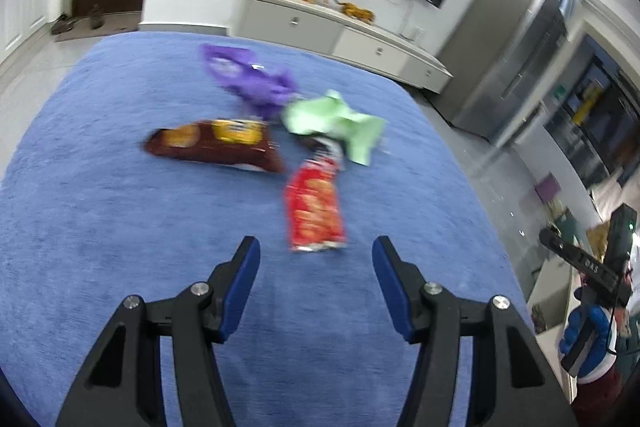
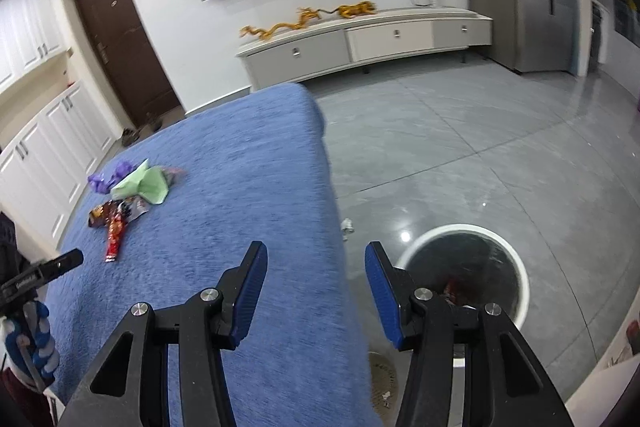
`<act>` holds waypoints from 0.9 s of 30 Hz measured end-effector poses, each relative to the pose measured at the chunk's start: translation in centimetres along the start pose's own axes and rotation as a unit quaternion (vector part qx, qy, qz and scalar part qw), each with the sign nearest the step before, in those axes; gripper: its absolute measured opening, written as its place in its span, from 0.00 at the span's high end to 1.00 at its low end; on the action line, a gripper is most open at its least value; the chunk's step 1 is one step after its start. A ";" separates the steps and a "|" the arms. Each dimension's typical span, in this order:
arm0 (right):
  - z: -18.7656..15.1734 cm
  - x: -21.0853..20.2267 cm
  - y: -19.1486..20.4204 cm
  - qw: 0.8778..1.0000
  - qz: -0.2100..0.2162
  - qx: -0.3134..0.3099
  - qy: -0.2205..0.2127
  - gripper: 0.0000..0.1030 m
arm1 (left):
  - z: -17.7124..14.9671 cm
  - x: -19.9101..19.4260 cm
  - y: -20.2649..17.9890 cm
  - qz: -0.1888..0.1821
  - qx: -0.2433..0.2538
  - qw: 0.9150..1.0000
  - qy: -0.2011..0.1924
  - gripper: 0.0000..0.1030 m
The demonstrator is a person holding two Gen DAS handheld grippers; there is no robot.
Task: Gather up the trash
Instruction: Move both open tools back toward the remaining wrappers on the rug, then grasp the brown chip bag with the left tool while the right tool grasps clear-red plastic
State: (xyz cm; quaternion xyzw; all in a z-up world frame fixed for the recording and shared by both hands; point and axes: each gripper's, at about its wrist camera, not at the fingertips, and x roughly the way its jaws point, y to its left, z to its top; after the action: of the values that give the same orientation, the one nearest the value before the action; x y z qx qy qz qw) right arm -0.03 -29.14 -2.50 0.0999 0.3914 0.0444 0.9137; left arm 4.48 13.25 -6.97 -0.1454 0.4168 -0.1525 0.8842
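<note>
Where wrappers lie, bin [image 2: 516, 269] holds trash

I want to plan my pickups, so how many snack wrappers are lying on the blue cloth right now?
4: purple wrapper farthest, green wrapper beside it, brown bag nearer left, red bag nearest. Something dark shows under the green one.

— On the blue-covered surface [image 1: 100, 227]?
— A red snack bag [image 1: 315, 207], brown packet [image 1: 216, 145], crumpled green wrapper [image 1: 336, 125] and purple wrapper [image 1: 248, 77], clustered, some touching.
— On the grey tiled floor [image 2: 460, 147]?
— A round white-rimmed bin [image 2: 520, 279], just beside the surface's edge.
</note>
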 end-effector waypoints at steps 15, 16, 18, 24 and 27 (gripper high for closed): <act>2.5 6.3 7.2 0.995 0.059 -0.072 0.036 0.53 | 4.8 0.9 3.8 0.060 0.078 0.995 -0.025 0.45; 2.7 6.7 7.4 0.994 0.063 -0.076 0.038 0.53 | 5.2 1.2 3.8 0.063 0.090 0.994 -0.025 0.44; 3.4 7.6 7.9 0.993 0.069 -0.083 0.040 0.53 | 6.1 2.2 3.8 0.058 0.109 0.992 -0.015 0.43; 6.0 10.4 9.3 0.990 0.091 -0.103 0.041 0.53 | 8.1 4.9 4.9 0.036 0.113 0.993 0.015 0.41; 7.3 12.2 10.1 0.987 0.107 -0.110 0.042 0.53 | 8.6 5.5 5.4 0.015 0.105 0.994 0.024 0.41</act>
State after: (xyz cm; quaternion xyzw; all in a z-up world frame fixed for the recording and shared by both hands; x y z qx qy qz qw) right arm 13.67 -18.44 -4.03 0.0379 0.4095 0.1891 0.8917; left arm 15.33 17.12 -7.66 -0.0417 0.4219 -0.1851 0.8866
